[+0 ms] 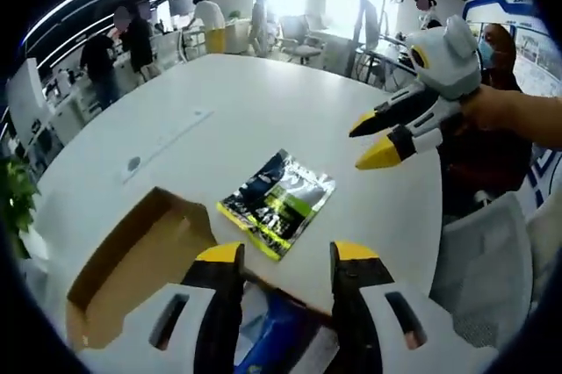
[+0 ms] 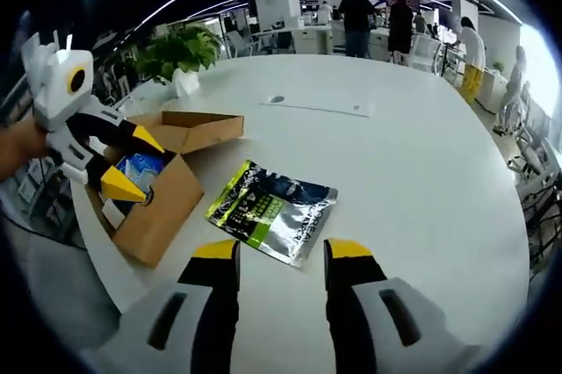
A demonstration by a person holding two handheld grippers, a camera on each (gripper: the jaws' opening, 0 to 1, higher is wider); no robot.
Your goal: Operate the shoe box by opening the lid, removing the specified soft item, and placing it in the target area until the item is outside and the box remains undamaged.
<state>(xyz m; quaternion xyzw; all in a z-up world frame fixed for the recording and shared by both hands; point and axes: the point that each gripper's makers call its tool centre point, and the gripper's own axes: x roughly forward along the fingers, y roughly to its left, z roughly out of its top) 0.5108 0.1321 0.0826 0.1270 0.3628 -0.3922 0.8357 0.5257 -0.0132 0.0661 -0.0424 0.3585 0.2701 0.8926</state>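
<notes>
Foil pouch (image 2: 272, 212) lies flat on the white table (image 2: 421, 154), just ahead of the right gripper (image 2: 283, 255), whose jaws stand apart and empty. Left gripper (image 1: 288, 256), jaws also parted, hovers above the open shoe box (image 2: 167, 190) beside the pouch.

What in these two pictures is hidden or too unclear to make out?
- Box contents: in the right gripper view, the left gripper covers most of the blue items.
- Pouch lettering: too small and skewed in both views.
- Box interior: in the left gripper view, cut off behind that gripper's own jaws.
</notes>
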